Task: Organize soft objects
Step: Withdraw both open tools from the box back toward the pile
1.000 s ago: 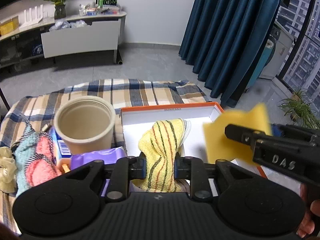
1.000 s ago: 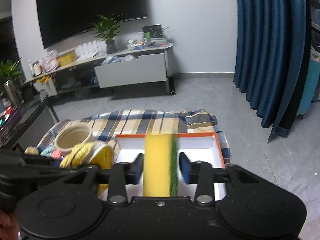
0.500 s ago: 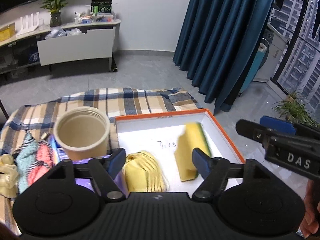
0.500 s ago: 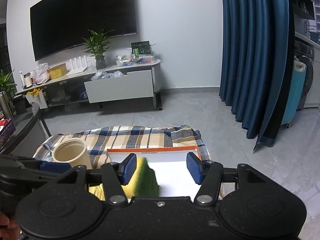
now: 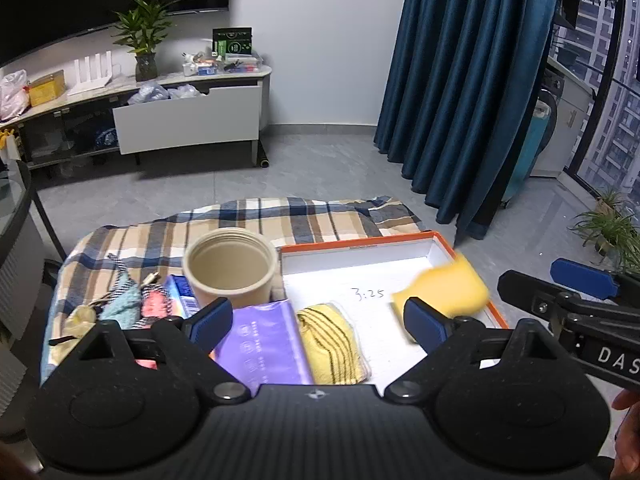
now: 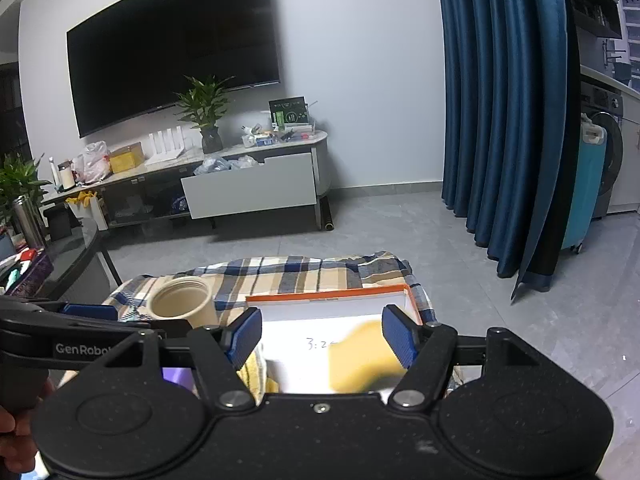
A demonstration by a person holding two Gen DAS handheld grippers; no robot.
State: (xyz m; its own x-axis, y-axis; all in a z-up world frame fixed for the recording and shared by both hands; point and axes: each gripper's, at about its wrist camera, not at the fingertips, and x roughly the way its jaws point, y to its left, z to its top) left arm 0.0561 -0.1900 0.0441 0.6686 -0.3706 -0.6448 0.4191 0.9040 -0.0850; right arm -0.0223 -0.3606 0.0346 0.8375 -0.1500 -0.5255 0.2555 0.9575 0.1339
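Note:
An orange-rimmed white box (image 5: 360, 242) lies on the plaid cloth. A yellow striped towel (image 5: 332, 342) lies in its near left part. A yellow sponge (image 5: 444, 290), blurred, lies at the box's right side; it also shows in the right wrist view (image 6: 364, 356). My left gripper (image 5: 318, 320) is open and empty above the box's near edge. My right gripper (image 6: 322, 338) is open and empty above the box (image 6: 332, 298); its body shows at the right of the left wrist view.
A beige cup (image 5: 230, 270) stands left of the box. A purple packet (image 5: 260, 344), a blue packet (image 5: 182, 290) and pink and teal cloths (image 5: 124, 306) lie left on the plaid cloth (image 5: 280, 218). A TV stand, curtain and grey floor lie beyond.
Both grippers opened and rose. The striped towel dropped from my left gripper into the box, and the sponge dropped from my right gripper and settled at the box's right side.

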